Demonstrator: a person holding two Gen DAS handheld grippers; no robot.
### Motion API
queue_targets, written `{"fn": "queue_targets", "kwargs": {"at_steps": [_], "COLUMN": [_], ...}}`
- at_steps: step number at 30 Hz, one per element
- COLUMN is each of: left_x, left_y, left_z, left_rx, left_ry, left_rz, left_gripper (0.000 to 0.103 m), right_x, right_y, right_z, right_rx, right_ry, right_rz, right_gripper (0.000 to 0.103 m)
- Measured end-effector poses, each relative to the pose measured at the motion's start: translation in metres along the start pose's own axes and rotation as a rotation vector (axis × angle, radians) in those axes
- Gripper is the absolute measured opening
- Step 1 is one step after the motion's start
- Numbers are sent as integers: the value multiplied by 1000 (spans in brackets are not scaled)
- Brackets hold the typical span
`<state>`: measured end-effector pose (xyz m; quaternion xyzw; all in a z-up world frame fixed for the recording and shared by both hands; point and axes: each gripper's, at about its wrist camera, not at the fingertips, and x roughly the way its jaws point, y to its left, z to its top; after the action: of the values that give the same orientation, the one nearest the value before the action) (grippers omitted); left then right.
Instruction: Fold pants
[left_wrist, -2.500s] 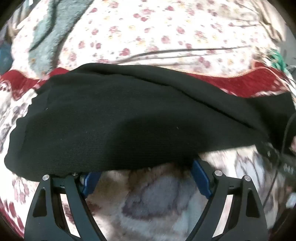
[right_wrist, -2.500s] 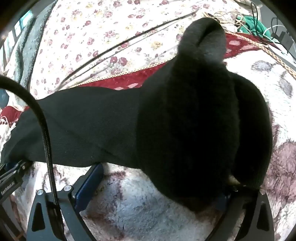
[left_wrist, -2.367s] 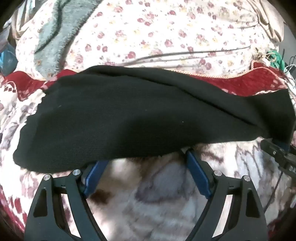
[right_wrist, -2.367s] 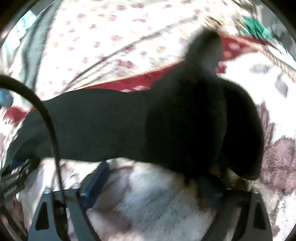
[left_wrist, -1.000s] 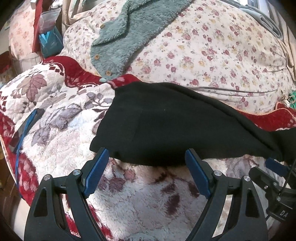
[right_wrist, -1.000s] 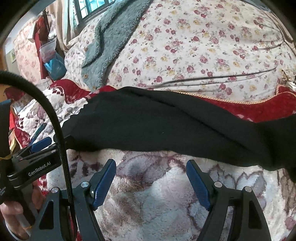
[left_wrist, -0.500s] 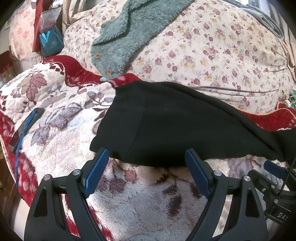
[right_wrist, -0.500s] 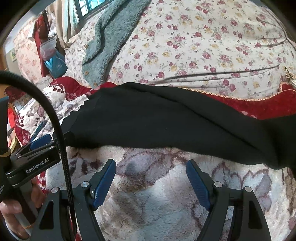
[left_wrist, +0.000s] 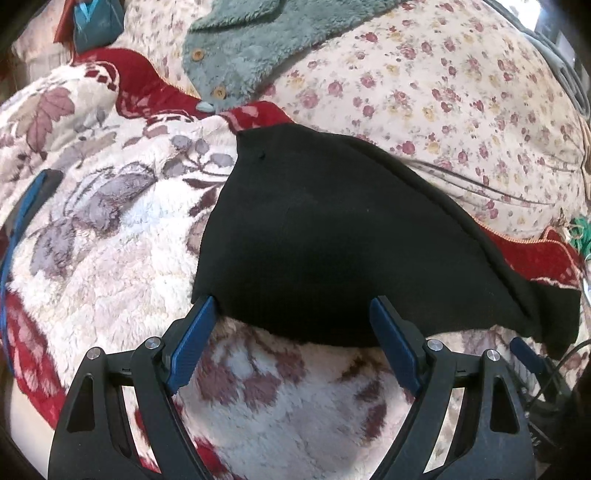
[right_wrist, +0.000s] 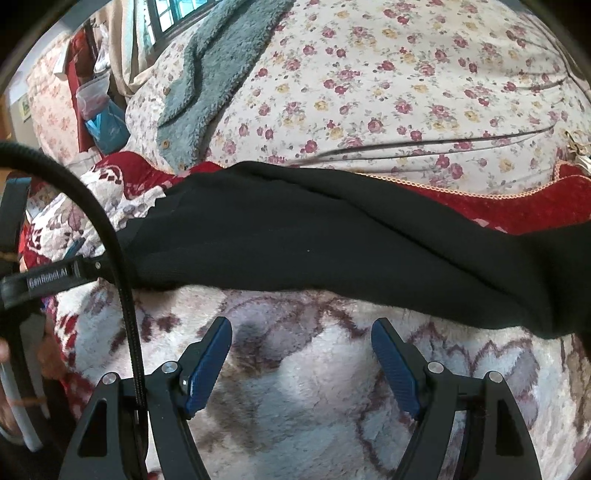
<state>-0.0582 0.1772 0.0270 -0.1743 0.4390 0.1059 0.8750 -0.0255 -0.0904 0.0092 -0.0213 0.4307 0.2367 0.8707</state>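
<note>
Left wrist view first: the left gripper (left_wrist: 293, 310) is hanging over the fleecy floral blanket (left_wrist: 110, 236) with its jaws spread wide and nothing between them, the blue pads (left_wrist: 190, 339) sitting right at the near hem of the black pants (left_wrist: 332, 243); whether the left pad is touching the cloth, I cannot tell. The pants are lying flat across the blanket, stretching away to the right, with their far edge running along the rose-print quilt (left_wrist: 443, 85). A grey-green fleece garment (left_wrist: 258, 44) is draping over the quilt at the top, and the tip of the other gripper is peeking in at the lower right. Over to the right wrist view: the right gripper (right_wrist: 301, 339) is also gaping wide and holding nothing, hovering above bare blanket (right_wrist: 295, 406) just short of the pants (right_wrist: 295, 236), which are lying as a long dark band from left to right. The left gripper (right_wrist: 48, 280) is showing at the left edge by the pants' end, behind a black cable (right_wrist: 122, 266).
</note>
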Motion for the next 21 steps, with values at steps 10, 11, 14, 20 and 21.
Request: {"fn": "queue_targets", "kwargs": {"at_steps": [10,11,14,20,21], "left_x": [19,21,24,27,27], "left_y": [-8,-8,-8,-2,0], "left_z": [21,23,28,33,33], "left_rx": [-14,-17,-24,-18,-27], "left_ry": [46,51,76,81,87], "left_rz": [-79,-91,-144,-164,-175], "left_gripper": [86,86,85,21,20], "right_x": [29,33,44,51,50], "right_y": [10,11,12,3,3], "right_z": [24,26,36,48,47], "right_rx": [-127,-142,-187,-191,-192], "right_ry": [33,39,61,44,40], "right_rz": [-5,-10,-13,66,73], "right_gripper": [77,77,77,37,33]}}
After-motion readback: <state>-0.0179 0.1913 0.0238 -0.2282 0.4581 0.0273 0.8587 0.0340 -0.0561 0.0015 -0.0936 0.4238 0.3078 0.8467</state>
